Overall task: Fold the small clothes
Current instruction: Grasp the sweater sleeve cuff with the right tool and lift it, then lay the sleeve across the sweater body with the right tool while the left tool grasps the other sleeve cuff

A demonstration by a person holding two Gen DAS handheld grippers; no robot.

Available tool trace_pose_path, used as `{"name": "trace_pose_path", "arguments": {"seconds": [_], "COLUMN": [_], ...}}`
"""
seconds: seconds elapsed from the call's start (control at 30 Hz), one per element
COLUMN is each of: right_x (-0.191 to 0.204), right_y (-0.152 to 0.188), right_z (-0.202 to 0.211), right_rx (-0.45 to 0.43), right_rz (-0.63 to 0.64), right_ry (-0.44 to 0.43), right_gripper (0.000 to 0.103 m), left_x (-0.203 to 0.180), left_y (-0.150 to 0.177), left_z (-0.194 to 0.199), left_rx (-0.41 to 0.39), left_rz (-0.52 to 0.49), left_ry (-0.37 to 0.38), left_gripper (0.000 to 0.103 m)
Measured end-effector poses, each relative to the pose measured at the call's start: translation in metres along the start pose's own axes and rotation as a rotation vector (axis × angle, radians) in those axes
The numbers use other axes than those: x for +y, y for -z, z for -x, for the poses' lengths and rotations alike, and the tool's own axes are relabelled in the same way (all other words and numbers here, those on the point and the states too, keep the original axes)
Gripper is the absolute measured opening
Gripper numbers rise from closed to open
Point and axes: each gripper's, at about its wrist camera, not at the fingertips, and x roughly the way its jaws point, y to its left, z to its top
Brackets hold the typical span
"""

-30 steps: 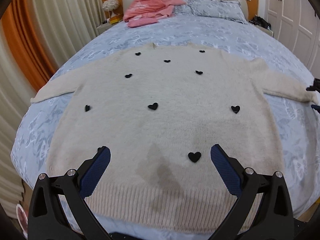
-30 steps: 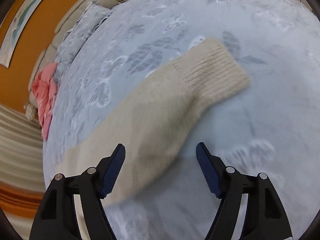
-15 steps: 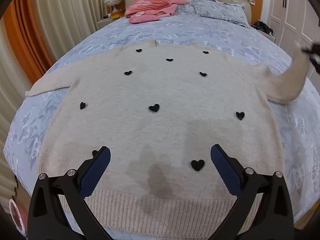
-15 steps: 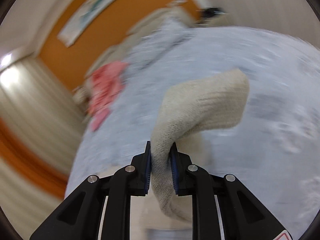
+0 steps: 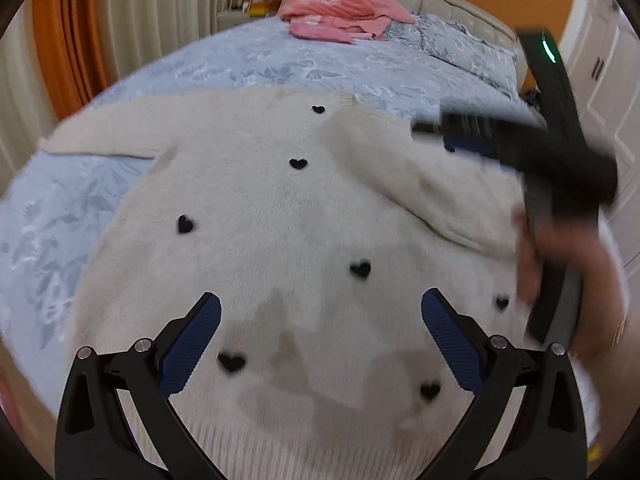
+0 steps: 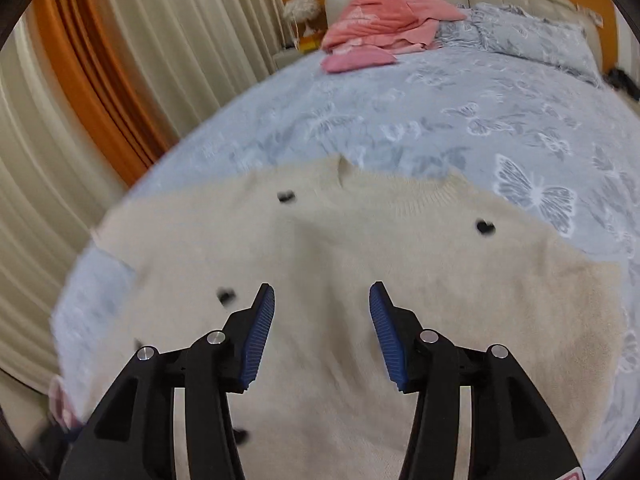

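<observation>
**A:** Where does the fold stand?

**B:** The cream knitted sweater with small black hearts [image 5: 280, 240] lies flat, front up, on the blue-grey butterfly-print bedspread [image 6: 460, 120]. Its right sleeve [image 5: 404, 176] is laid across the chest, cuff up near the neckline, so I judge one fold in. The left sleeve [image 5: 104, 136] is spread out sideways on the bedspread, and the body has not been folded at all.

**A:** And your grippers?

**B:** My left gripper [image 5: 320, 340] hangs over the ribbed hem [image 5: 280, 452] with jaws wide apart, holding nothing. My right gripper [image 6: 322, 332] is over the chest, jaws parted and empty, with the sleeve lying free on the chest. In the left view it is a dark blur at the right side.

**A:** What's left, then?

**B:** By my reckoning, the left sleeve goes in, then the body gets folded up from the hem.

**A:** Room to work?

**B:** Plenty of bare bedspread beyond the neckline. The pink crumpled garment [image 6: 384, 28] sits well apart by the headboard. The hem lies close to the near edge of the bed, and the left cuff reaches toward the bed's side by the cream curtains [image 5: 152, 28], so there I'd lift inward, not drag
</observation>
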Motion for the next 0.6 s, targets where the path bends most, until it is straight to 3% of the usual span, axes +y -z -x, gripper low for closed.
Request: {"name": "trace_pose_path", "arguments": {"seconds": [0.07, 0.1, 0.13, 0.2, 0.27, 0.37, 0.43, 0.47, 0.5, 0.57, 0.6], "right_x": [-0.021, -0.033, -0.051, -0.082, -0.117, -0.150, -0.157, -0.158, -0.159, -0.158, -0.157], "right_y": [0.023, 0.038, 0.052, 0.077, 0.100, 0.116, 0.124, 0.125, 0.123, 0.122, 0.115], "right_z": [0.027, 0.040, 0.059, 0.081, 0.087, 0.080, 0.068, 0.060, 0.053, 0.047, 0.048], "right_rx": [-0.047, -0.070, -0.099, -0.112, -0.058, 0.007, 0.024, 0.028, 0.029, 0.016, 0.001], "right_rz": [-0.046, -0.073, -0.103, -0.143, -0.204, -0.295, -0.329, -0.336, -0.348, -0.354, -0.360], "right_ry": [0.008, 0.039, 0.102, 0.201, 0.280, 0.294, 0.272, 0.258, 0.235, 0.210, 0.195], "right_gripper": [0.061, 0.074, 0.081, 0.081, 0.081, 0.081, 0.081, 0.081, 0.077, 0.049, 0.027], "left_x": [0.011, 0.015, 0.017, 0.018, 0.018, 0.020, 0.023, 0.022, 0.019, 0.016, 0.015], "left_y": [-0.019, -0.027, -0.038, -0.057, -0.074, -0.088, -0.092, -0.094, -0.101, -0.113, -0.120], "left_z": [-0.015, -0.022, -0.032, -0.054, -0.087, -0.129, -0.141, -0.139, -0.139, -0.138, -0.133], "left_rx": [0.008, 0.007, 0.009, 0.013, 0.040, 0.109, 0.102, 0.080, 0.067, 0.060, 0.037], "left_rz": [0.056, 0.081, 0.106, 0.140, 0.169, 0.264, 0.339, 0.344, 0.325, 0.289, 0.273], "left_ry": [0.048, 0.067, 0.086, 0.121, 0.131, 0.168, 0.179, 0.182, 0.209, 0.291, 0.302], "left_gripper": [0.098, 0.098, 0.098, 0.098, 0.098, 0.097, 0.091, 0.071, 0.036, 0.008, 0.007]}}
